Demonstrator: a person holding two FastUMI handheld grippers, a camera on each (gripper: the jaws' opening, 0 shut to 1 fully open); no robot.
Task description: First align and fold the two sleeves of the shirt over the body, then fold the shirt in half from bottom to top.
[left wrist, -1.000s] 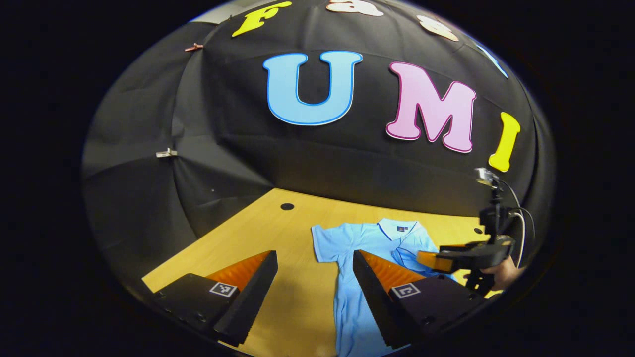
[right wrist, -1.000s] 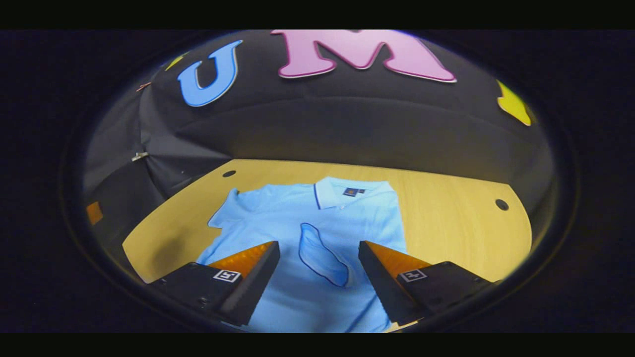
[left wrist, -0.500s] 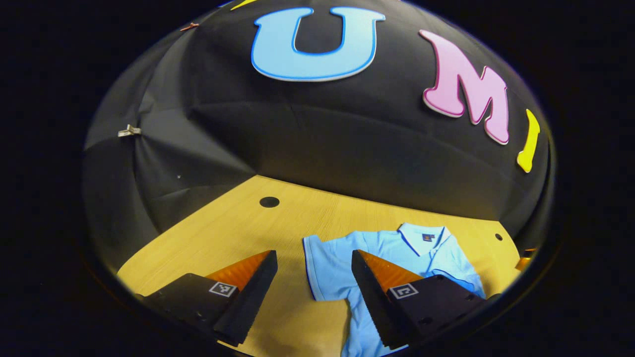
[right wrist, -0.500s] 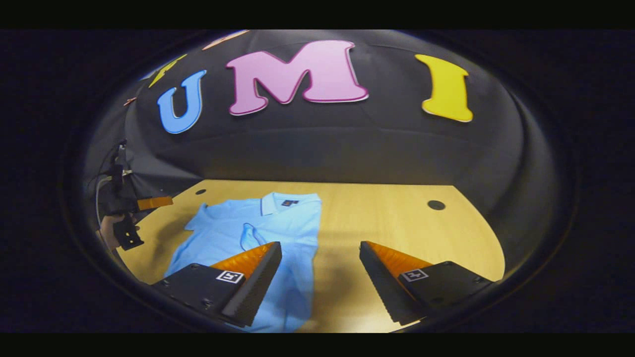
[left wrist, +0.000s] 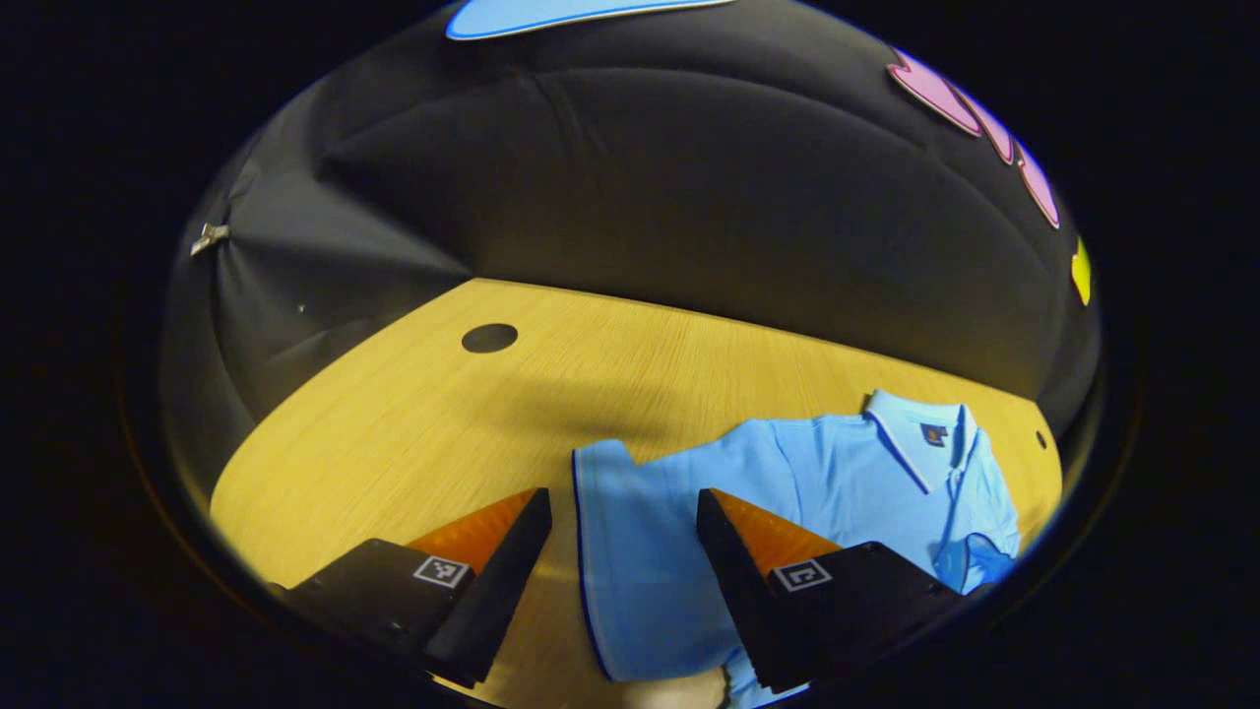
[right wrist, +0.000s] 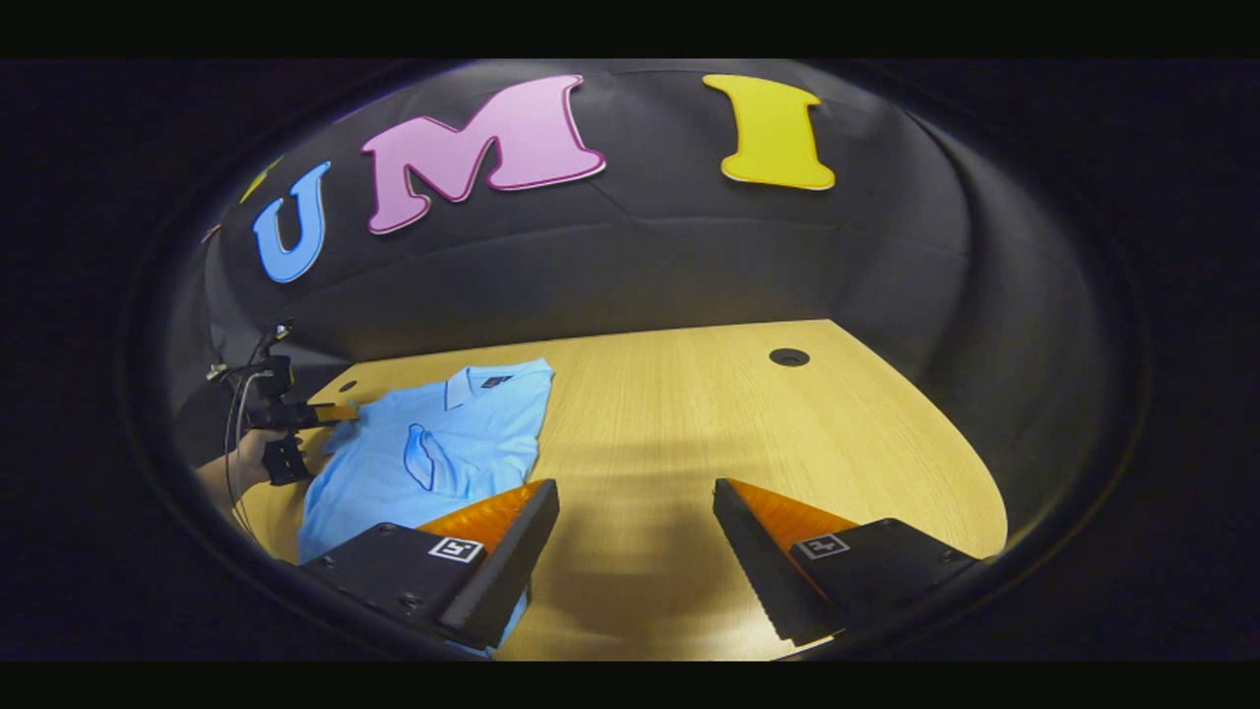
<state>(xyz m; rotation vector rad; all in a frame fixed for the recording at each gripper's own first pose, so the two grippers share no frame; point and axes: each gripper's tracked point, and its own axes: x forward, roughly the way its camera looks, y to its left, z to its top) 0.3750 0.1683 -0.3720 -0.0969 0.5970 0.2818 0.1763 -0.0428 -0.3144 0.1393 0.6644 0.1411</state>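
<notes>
Both views, as I receive them: strong fisheye bending toward the edges, where brightness falls off. Overhead light brightens the table (left wrist: 394,433); soft shadows fall across it near the shirt (left wrist: 787,473). My right gripper view looks slightly softer; no glare.

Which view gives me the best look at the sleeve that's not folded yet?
The left gripper view: the unfolded sleeve lies flat on the table, between the open left gripper fingers, its hem facing the camera. In the right gripper view that sleeve is small and far off, partly behind the left gripper.
</notes>
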